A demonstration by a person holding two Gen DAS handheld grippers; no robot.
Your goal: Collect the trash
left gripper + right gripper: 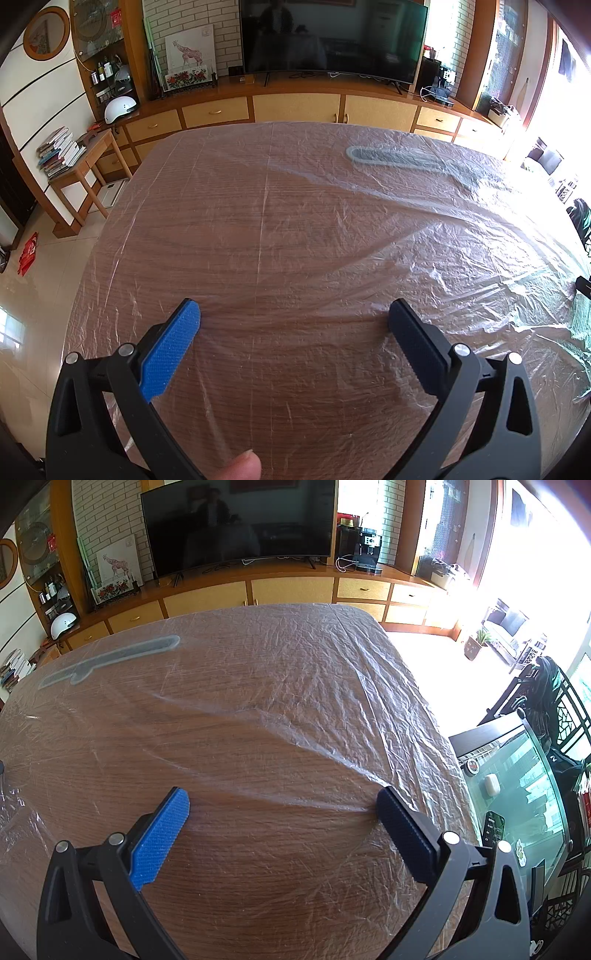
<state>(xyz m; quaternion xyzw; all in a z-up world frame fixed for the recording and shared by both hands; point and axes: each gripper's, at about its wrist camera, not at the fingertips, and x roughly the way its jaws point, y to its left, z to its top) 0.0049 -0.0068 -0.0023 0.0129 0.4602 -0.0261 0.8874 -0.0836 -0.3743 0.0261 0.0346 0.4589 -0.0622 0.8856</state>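
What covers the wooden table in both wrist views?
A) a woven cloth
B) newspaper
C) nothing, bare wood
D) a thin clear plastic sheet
D: a wrinkled, see-through plastic sheet lies over the table, and the wood grain shows through it; the right wrist view shows the same creased film.

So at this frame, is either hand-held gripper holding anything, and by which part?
Nothing is held. The left hand-held gripper and right hand-held gripper both stand open over the clear plastic sheet covering the wooden table, with nothing between their fingers.
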